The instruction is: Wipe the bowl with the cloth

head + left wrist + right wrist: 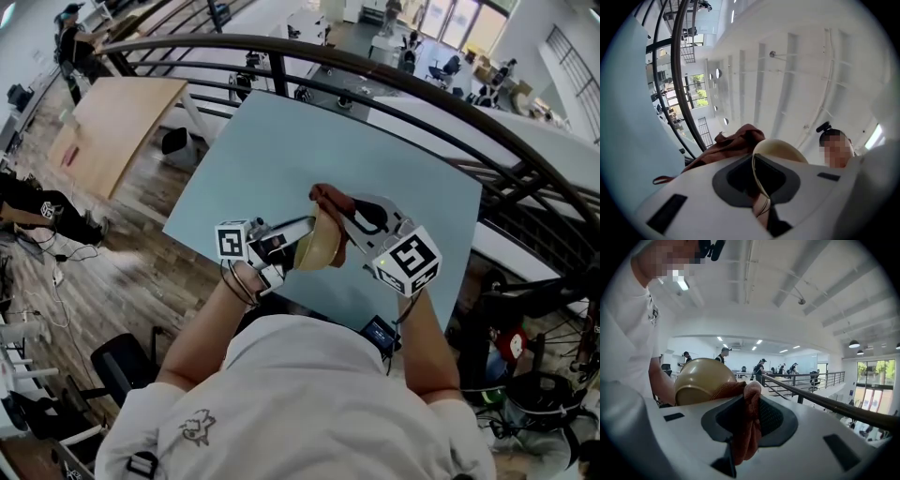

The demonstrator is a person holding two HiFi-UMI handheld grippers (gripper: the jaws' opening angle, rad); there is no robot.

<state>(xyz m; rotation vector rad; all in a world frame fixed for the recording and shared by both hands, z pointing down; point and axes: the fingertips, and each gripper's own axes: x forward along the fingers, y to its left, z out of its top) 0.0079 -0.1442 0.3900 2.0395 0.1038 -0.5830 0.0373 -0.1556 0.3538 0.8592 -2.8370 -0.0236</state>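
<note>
The left hand-held gripper (757,182) is pressed together on the rim of the bowl (780,151), the thin wall caught edge-on between its jaws. This seems meant to hold the bowl steady and tipped on its side, so that the other tool can work on it. The right hand-held gripper (748,417) pinches a bunched fold of the reddish-brown cloth (749,404), and the loose end is laid against the bowl's rounded wall by the rim, as it would be for wiping. Both tools meet in front of the person, and the bowl appears to be held up in the air over the near part of the pale blue surface (281,150), close to its near edge, rather than resting on it. The gap between bowl and surface cannot be seen from above. The inside of the bowl is turned away or covered in every view, so it is unclear whether the cloth reaches inside or touches only the outside and the rim. The jaws hide how much cloth and rim each one grips, and the person's arms cut off the near edge of the surface.
</note>
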